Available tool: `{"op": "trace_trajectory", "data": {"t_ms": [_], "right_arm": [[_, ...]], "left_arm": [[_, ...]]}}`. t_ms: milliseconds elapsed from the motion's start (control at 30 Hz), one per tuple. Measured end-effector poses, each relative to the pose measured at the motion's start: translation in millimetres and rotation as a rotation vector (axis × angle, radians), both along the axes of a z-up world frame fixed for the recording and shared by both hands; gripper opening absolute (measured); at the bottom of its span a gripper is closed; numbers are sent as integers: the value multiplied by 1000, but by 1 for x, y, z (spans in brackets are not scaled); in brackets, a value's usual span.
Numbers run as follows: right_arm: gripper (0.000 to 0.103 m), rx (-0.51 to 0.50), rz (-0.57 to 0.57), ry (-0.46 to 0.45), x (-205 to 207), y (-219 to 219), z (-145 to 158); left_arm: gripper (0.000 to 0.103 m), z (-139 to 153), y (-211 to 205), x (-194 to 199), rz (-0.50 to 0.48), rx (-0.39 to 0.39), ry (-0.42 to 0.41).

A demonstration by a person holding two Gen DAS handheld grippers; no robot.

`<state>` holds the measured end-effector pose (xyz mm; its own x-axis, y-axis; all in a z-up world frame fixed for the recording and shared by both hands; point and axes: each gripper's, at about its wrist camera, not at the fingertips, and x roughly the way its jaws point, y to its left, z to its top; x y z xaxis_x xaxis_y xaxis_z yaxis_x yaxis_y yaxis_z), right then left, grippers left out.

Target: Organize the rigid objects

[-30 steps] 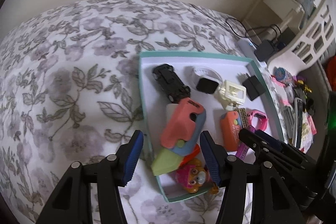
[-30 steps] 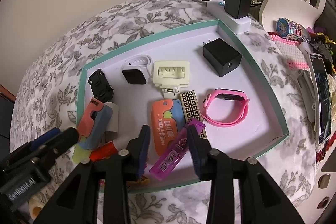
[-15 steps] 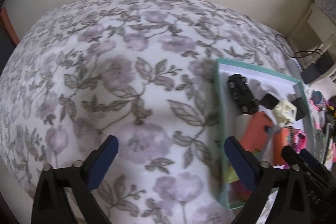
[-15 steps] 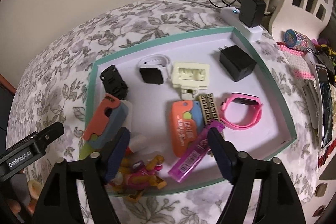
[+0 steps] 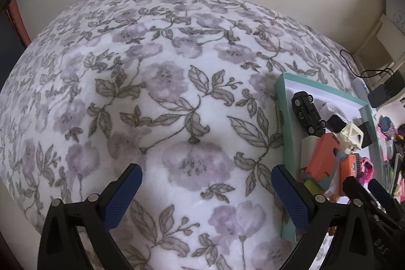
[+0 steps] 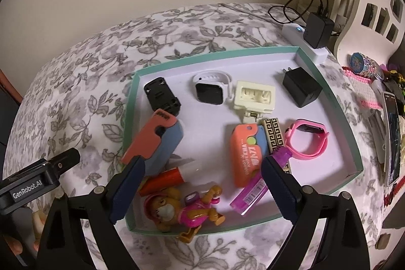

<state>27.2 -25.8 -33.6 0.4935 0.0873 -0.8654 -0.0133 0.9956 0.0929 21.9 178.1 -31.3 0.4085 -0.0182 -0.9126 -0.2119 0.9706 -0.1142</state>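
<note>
Right hand-held gripper (image 6: 200, 184) gaping, empty — pup figurine (image 6: 182, 209) lies directly below inside teal tray (image 6: 329, 82), long axis crosswise. Left hand-held gripper (image 5: 206, 194) wide apart over bedspread (image 5: 152, 92) — farther.

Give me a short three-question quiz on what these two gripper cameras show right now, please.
1. True or false: the right gripper is clamped on the pink watch.
2. What lies under the open left gripper: A) the tray, B) the floral blanket, C) a phone?
3. Fill in: the black charger lies in the tray's far ____ corner in the right wrist view.

Key: 1 false, it is open and empty; 2 B; 3 right.
</note>
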Motion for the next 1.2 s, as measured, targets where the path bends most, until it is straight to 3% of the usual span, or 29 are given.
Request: {"op": "trace_trajectory", "data": {"t_ms": [267,533,867,1200], "right_arm": [[93,9,8,-4,-13,5,2],[93,37,-14,-9,-25,-2,6],[93,67,-26,-19,-38,-6,11],[93,58,-8,-36,-44,-2,16]], "left_arm": [[103,19,5,-15,-1,19,-56],[103,36,-1,-30,-19,102,-101],[103,46,-2,-49,-12,70,-131],[103,48,-4,-62,-18,110,-129]]}}
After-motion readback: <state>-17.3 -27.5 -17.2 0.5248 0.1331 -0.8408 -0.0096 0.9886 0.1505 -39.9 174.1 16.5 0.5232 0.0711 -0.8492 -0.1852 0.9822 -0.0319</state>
